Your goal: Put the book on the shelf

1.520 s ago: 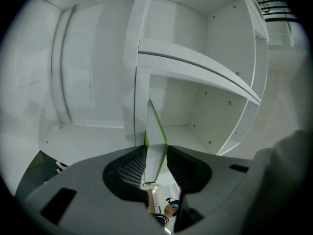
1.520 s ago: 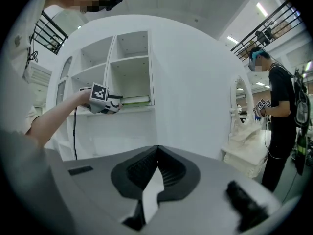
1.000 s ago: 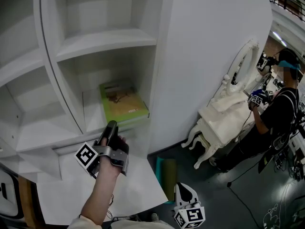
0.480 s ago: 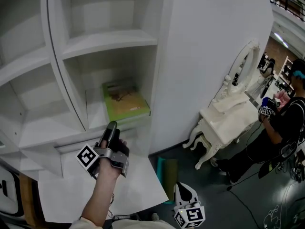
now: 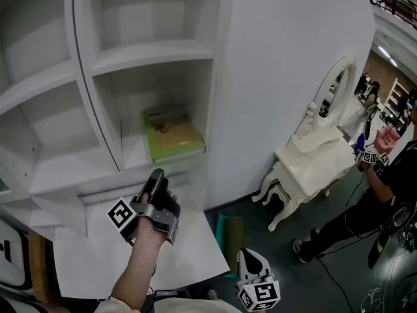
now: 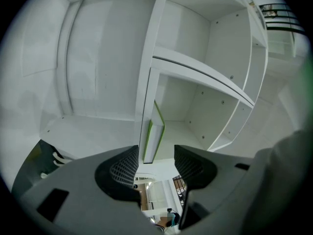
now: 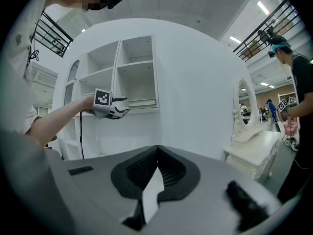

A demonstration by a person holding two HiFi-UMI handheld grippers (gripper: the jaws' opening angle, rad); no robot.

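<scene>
A green book [image 5: 172, 134] lies flat in the lower right compartment of the white shelf [image 5: 150, 51]. My left gripper [image 5: 156, 177] is held just in front of and below that compartment, pointing at it. In the left gripper view the book [image 6: 154, 136] shows edge-on beyond the jaws, and the left gripper [image 6: 156, 156] has nothing between its fingers; the jaws stand apart and are closing. My right gripper [image 5: 255, 276] hangs low near the floor, away from the shelf. Its jaws meet in the right gripper view [image 7: 157, 150], which also shows the book [image 7: 142, 102] and the left gripper [image 7: 111, 106].
A white ledge [image 5: 130, 253] juts out under the shelf. To the right stand a curved white wall [image 5: 287, 64], a white vanity table with an oval mirror [image 5: 313, 155] and a person [image 5: 384, 181]. A green object [image 5: 228, 233] lies on the dark floor.
The left gripper has drawn back a little from the compartment, with the book left lying inside. The person at the right has stepped further right.
</scene>
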